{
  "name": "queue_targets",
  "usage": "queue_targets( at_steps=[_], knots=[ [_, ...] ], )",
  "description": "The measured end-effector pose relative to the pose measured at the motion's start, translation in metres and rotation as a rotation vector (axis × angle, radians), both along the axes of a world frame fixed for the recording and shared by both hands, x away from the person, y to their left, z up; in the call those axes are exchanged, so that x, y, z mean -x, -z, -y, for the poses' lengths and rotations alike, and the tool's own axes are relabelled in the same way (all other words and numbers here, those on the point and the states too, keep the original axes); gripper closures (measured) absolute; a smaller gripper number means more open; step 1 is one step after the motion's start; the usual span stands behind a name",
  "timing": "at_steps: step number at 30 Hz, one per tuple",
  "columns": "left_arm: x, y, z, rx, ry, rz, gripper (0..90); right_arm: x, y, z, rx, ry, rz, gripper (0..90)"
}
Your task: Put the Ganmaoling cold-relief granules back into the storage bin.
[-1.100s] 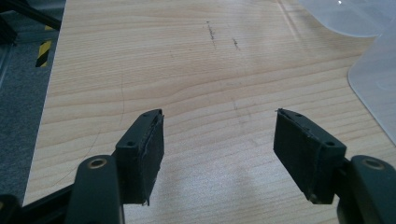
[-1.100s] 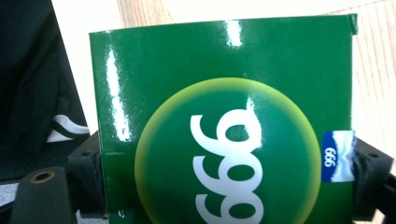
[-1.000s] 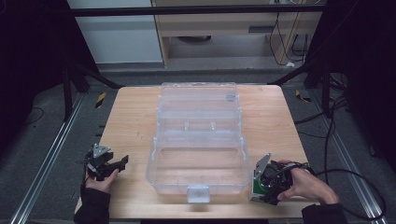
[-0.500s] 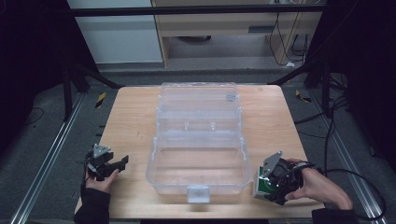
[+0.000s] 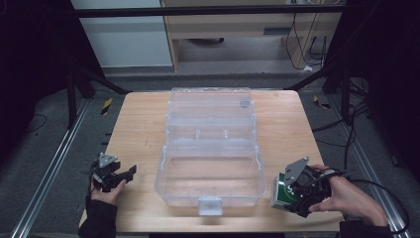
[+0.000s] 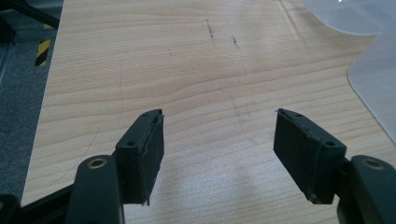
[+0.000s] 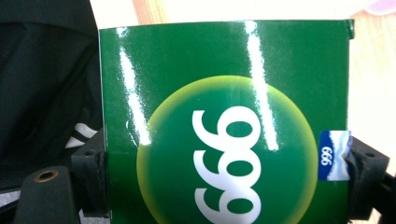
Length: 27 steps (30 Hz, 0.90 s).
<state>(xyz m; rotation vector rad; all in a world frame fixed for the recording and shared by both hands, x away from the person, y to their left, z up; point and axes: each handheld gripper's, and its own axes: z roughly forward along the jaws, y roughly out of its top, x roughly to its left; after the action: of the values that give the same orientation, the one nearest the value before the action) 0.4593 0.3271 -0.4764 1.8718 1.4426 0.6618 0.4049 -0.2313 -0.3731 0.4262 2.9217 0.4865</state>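
Right gripper view: the right gripper [image 7: 224, 163] is clamped on a glossy green box [image 7: 224, 116], one jaw against each side face; the box front carries a yellow-green disc with white numerals. In the high view this gripper [image 5: 292, 191] and box [image 5: 281, 194] sit at the table's [image 5: 138, 129] near right corner, just beside the open clear plastic case [image 5: 210, 148], the right hand [image 5: 346, 198] behind it. The left gripper [image 6: 219, 154] has its jaws spread wide, holding nothing, low over bare wood; the left hand [image 5: 105, 191] sits at the near left edge
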Motion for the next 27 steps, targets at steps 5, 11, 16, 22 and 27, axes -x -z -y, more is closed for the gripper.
queue_targets(
  at_steps=[5, 11, 16, 22, 27],
  knots=[
    [0.000, 0.000, 0.000, 0.000, 0.000, 0.000, 32.8, -0.001, -0.014, -0.004, -0.008, 0.004, 0.011, 15.6],
    [0.000, 0.000, -0.001, 0.001, -0.002, 0.001, 32.8, -0.003, -0.034, -0.012, -0.006, -0.021, 0.033, 15.6],
    [0.000, 0.000, -0.001, 0.001, -0.001, 0.001, 32.8, -0.004, -0.047, -0.019, -0.001, -0.033, 0.047, 15.6],
    [0.000, -0.001, -0.001, 0.002, -0.002, 0.003, 32.9, -0.008, -0.057, -0.028, 0.001, -0.039, 0.060, 15.6],
    [0.000, -0.001, -0.001, 0.003, -0.003, 0.002, 32.9, -0.014, -0.063, -0.038, -0.013, -0.068, 0.071, 15.6]
  ],
)
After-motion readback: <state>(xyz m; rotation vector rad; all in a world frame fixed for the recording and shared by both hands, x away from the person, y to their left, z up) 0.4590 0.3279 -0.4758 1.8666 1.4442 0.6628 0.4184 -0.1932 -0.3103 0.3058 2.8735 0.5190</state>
